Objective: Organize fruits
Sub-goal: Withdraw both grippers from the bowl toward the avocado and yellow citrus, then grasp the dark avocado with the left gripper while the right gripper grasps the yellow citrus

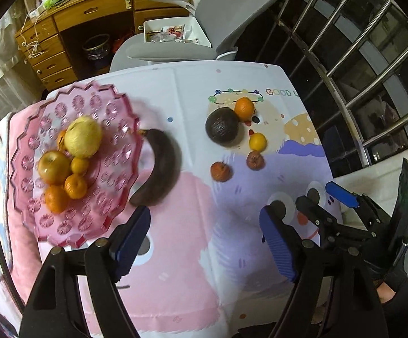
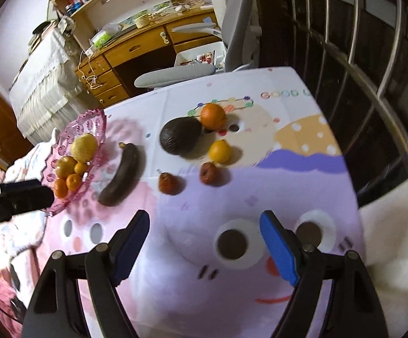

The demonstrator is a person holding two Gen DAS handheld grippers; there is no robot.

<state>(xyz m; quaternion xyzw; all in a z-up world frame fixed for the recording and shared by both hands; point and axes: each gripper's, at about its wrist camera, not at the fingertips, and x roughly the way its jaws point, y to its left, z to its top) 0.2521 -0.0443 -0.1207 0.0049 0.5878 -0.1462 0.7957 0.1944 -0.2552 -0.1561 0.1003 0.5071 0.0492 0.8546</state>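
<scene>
A pink plastic plate (image 1: 113,104) at the left holds a yellow pear (image 1: 82,136), an apple (image 1: 53,167) and several small oranges. A blackened banana (image 1: 158,169) lies against its right rim. Further right on the cloth lie a dark avocado (image 1: 222,125), an orange (image 1: 244,108), a small yellow citrus (image 1: 257,141) and two shrivelled reddish fruits (image 1: 220,171). My left gripper (image 1: 204,225) hangs open and empty above the cloth, just short of the banana. My right gripper (image 2: 204,219) is open and empty too, nearer than the shrivelled fruits (image 2: 169,183) and the avocado (image 2: 180,139).
The fruits lie on a cartoon-printed cloth (image 1: 175,267) over the table. Behind it stand a grey office chair (image 1: 232,14) and a wooden desk (image 1: 91,14). A metal window railing (image 1: 358,42) runs along the right. A pink blanket (image 1: 20,225) lies under the plate's left side.
</scene>
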